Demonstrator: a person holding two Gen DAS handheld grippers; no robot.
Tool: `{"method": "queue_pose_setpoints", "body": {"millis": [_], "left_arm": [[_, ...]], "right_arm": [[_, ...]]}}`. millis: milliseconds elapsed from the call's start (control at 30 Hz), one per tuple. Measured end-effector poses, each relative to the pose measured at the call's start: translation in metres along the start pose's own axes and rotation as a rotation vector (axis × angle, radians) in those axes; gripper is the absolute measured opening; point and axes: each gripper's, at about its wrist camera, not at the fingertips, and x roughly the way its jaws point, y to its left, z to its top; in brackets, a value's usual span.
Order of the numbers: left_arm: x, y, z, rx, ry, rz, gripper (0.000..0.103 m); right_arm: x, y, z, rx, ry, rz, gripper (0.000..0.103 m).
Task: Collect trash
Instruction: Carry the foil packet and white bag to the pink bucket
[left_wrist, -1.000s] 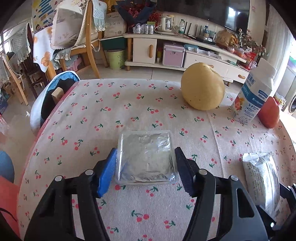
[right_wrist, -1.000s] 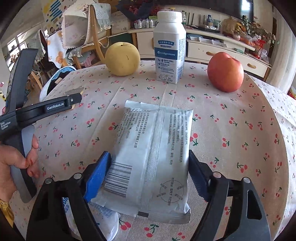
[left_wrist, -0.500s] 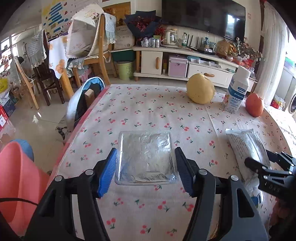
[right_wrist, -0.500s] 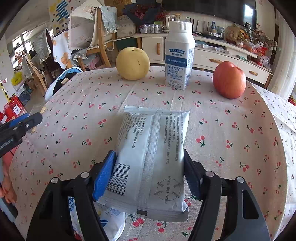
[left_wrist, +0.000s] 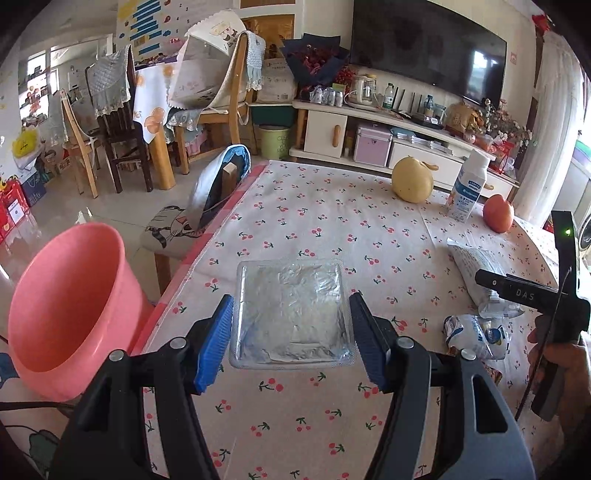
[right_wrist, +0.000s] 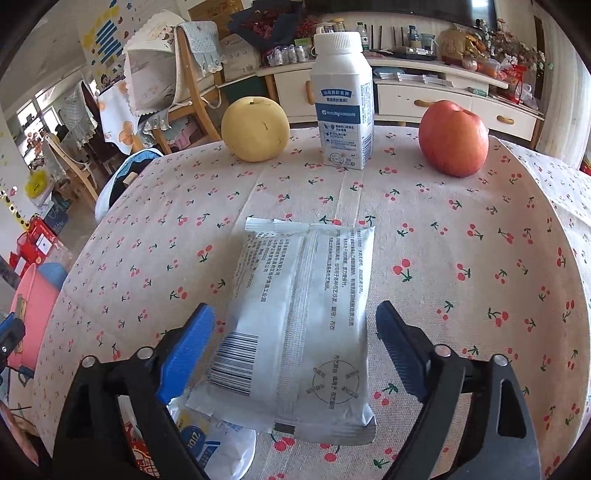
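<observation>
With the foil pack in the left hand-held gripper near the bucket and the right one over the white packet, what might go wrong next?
1. The foil pack is pinched only by its side edges in the left hand-held gripper; it may buckle and slip before reaching the pink bucket.
2. The right hand-held gripper is opening around the white packet, pads clear; it may be left behind.
3. The packet overlaps a crumpled wrapper, which could drag along.

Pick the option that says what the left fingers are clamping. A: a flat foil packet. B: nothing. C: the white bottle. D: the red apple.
A: in the left wrist view the left gripper has a pad pressed on each side of the foil packet, which is carried above the table.
</observation>
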Motion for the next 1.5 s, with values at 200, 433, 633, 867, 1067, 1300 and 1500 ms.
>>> {"method": "queue_pose_setpoints", "body": {"millis": [200, 433, 633, 867, 1067, 1300, 1500], "left_arm": [[0.015, 0.006, -0.003, -0.007, 0.020, -0.016, 0.063], [0.024, 0.011, -0.005, -0.025, 0.039, -0.038, 0.063], [0.020, 0.016, -0.003, -0.046, 0.031, -0.059, 0.063], [0.009, 0.024, 0.002, -0.053, -0.014, -0.033, 0.063], [-0.002, 0.035, 0.007, -0.064, -0.058, -0.003, 0.063], [-0.013, 0.053, 0.014, -0.110, -0.101, 0.061, 0.064], [-0.021, 0.074, 0.020, -0.148, -0.133, 0.129, 0.064]], "right_arm": [[0.013, 0.022, -0.002, -0.126, 0.017, -0.116, 0.089], [0.013, 0.028, -0.001, -0.176, -0.008, -0.097, 0.075], [0.005, 0.037, -0.002, -0.211, -0.056, -0.127, 0.075], [-0.024, 0.044, 0.003, -0.216, -0.154, -0.140, 0.075], [-0.053, 0.053, 0.004, -0.200, -0.235, -0.133, 0.075], [-0.081, 0.079, -0.001, -0.183, -0.267, -0.045, 0.075], [-0.093, 0.118, -0.012, -0.203, -0.249, 0.049, 0.075]]}}
